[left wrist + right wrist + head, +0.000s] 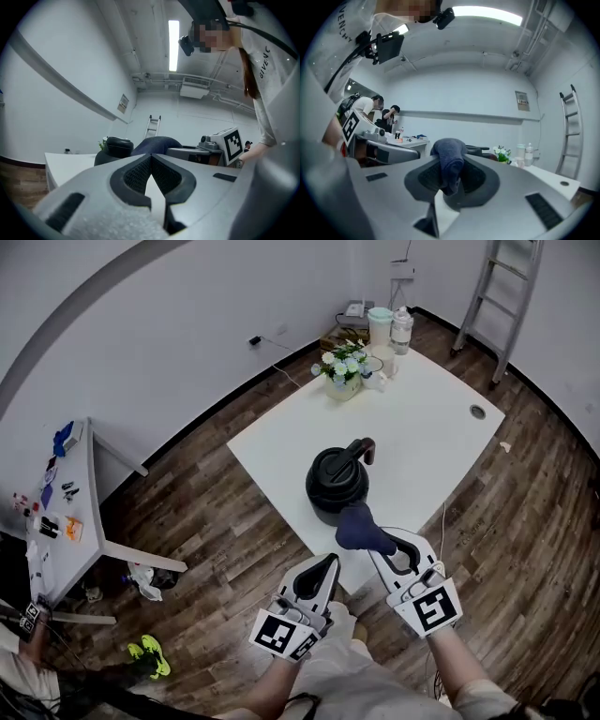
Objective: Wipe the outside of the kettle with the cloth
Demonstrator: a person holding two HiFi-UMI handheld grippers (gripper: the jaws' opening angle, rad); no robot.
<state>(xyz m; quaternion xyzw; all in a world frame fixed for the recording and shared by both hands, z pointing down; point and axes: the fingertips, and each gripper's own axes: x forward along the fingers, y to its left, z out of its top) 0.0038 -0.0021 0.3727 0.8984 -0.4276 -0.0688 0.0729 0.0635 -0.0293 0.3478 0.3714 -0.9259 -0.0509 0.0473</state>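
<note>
2 bottles(?) [401, 331], flwrs [343, 367] — behind kettle [337, 479]

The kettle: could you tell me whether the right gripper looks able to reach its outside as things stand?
Probably yes: the right gripper, shut on the cloth, sits right next to the kettle, with nothing visible between them.

This looks like a bare lab or test room. It has plain white walls, a wood-look floor [216, 521] and exposed ceiling ducts [187, 84]. A ladder [506, 296] leans on the wall, and small tools litter a side bench [80, 512].
</note>
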